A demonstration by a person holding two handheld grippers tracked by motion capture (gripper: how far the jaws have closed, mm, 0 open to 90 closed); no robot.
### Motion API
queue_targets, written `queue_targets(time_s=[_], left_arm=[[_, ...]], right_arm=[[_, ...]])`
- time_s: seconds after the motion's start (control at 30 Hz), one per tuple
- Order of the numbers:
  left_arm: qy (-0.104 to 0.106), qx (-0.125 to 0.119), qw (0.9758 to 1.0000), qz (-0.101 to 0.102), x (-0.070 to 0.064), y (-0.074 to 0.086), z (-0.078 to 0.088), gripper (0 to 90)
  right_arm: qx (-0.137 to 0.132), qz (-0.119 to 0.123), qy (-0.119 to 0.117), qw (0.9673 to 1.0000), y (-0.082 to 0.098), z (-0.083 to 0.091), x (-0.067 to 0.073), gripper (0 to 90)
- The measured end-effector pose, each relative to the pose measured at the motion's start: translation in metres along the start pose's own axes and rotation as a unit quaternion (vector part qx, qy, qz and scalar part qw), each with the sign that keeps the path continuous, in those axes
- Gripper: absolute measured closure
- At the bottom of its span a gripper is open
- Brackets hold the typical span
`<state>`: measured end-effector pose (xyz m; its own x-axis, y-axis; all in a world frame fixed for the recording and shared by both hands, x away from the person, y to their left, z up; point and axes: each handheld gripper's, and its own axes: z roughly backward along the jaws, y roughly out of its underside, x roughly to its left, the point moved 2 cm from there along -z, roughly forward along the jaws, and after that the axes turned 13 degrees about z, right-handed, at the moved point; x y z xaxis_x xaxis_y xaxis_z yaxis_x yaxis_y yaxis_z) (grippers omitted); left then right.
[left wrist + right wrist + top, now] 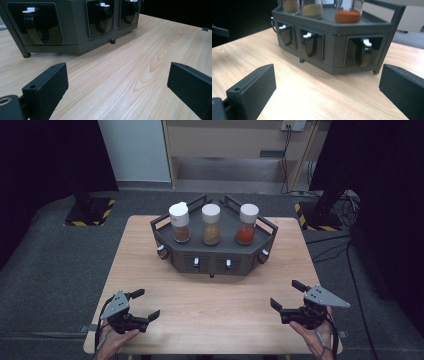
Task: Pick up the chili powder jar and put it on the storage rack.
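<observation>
Both tools idle at the near table (210,320) edge: my left gripper (142,306) and right gripper (286,295) stand with jaws wide, holding nothing, well apart from the rack (214,255). Past mid-table the rack sits square, and its three jars (211,224), brown, tan and red, stand upright on top, lids on. I judge nothing started; approach and first grasp all remain.

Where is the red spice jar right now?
In the high view, the red spice jar stands on the dark rack's right end, beside the yellow-brown jar.
</observation>
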<state>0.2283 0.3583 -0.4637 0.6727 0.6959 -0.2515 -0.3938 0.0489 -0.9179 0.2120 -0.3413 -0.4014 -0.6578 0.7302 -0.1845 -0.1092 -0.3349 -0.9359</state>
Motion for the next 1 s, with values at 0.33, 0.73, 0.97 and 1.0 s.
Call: queue_targets(time_s=[0.33, 0.73, 0.97, 1.0], left_arm=[[0.001, -0.002, 1.0, -0.001, 0.0, 0.0, 0.0, 2.4], [0.001, -0.004, 1.0, -0.002, -0.001, 0.0, 0.0, 2.4], [0.001, -0.004, 1.0, -0.003, -0.001, 0.0, 0.0, 2.4], [0.001, -0.004, 1.0, -0.003, -0.001, 0.0, 0.0, 2.4]], right_arm=[[0.002, 0.005, -0.009, 0.9999, 0.013, -0.006, 0.003, 1.0], [0.013, 0.02, -0.015, 0.9996, 0.021, -0.012, 0.005, 1.1], [0.015, 0.022, -0.015, 0.9995, 0.021, -0.013, 0.004, 1.1], [0.015, 0.022, -0.015, 0.9995, 0.022, -0.013, 0.004, 1.1]])
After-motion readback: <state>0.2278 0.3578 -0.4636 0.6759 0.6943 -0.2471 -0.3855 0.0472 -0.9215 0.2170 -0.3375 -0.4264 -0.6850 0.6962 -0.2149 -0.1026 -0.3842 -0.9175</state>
